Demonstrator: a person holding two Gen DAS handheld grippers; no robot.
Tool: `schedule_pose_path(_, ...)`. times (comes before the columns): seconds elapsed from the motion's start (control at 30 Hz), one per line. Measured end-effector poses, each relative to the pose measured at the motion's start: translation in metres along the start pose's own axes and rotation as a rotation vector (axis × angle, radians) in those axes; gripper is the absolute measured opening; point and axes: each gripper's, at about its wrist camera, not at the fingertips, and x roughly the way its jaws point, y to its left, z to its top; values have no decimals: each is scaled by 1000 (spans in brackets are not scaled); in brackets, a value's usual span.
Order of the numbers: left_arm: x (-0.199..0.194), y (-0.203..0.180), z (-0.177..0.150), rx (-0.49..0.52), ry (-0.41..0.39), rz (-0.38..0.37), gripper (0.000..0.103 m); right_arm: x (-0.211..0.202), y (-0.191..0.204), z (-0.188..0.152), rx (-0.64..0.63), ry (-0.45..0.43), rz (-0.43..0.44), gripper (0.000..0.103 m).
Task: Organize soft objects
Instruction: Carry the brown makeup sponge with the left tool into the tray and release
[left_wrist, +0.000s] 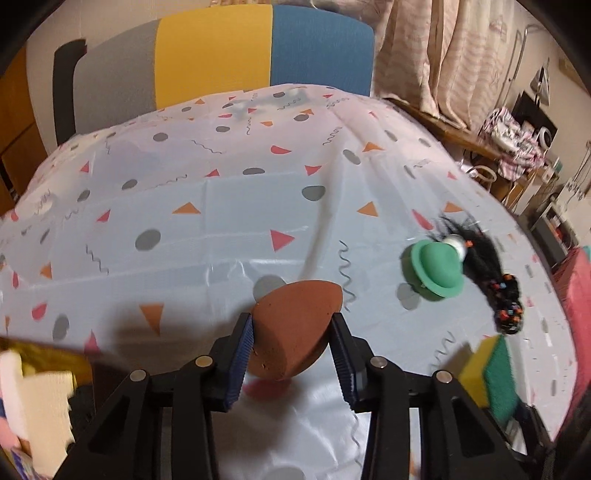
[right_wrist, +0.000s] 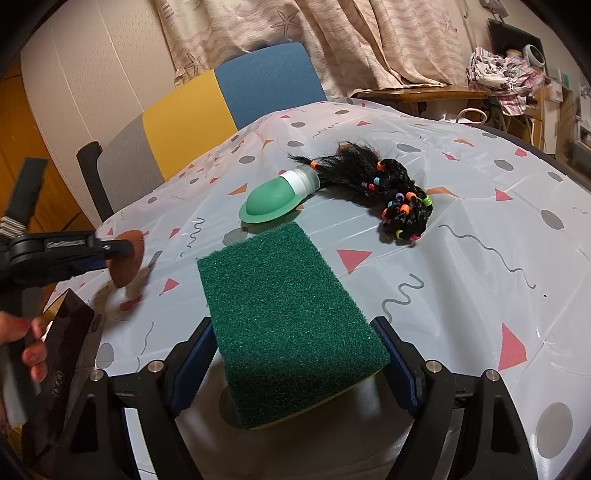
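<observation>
My left gripper (left_wrist: 291, 345) is shut on a brown egg-shaped makeup sponge (left_wrist: 295, 325) and holds it above the patterned tablecloth (left_wrist: 207, 221). It also shows at the left of the right wrist view (right_wrist: 122, 254). My right gripper (right_wrist: 295, 354) is shut on a green and yellow scouring sponge (right_wrist: 284, 317), green side up, just above the table; this sponge shows in the left wrist view (left_wrist: 491, 373). A green silicone applicator (right_wrist: 273, 201) with a white collar lies on the table, touching a black braided hairpiece (right_wrist: 388, 188) with coloured beads.
A grey, yellow and blue chair (left_wrist: 221, 55) stands at the far side of the table. A dark box (right_wrist: 59, 373) and a hand (right_wrist: 33, 347) are at the left edge. Curtains and a cluttered shelf (right_wrist: 506, 74) are behind on the right.
</observation>
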Motion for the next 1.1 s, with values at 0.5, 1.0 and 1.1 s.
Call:
schedule_pose_path(0.5, -59, 13, -59, -169, -27, -205, 42, 1, 2, -1, -9, 2, -16, 83)
schedule_pose_path(1.0, -146, 57, -117, -226, -118, -300, 42, 2, 4, -1, -17, 5, -33, 83)
schedule_pose_path(1.1, -165, 80, -128, -265, -142, -301, 42, 2, 4, -1, -20, 7, -38, 83)
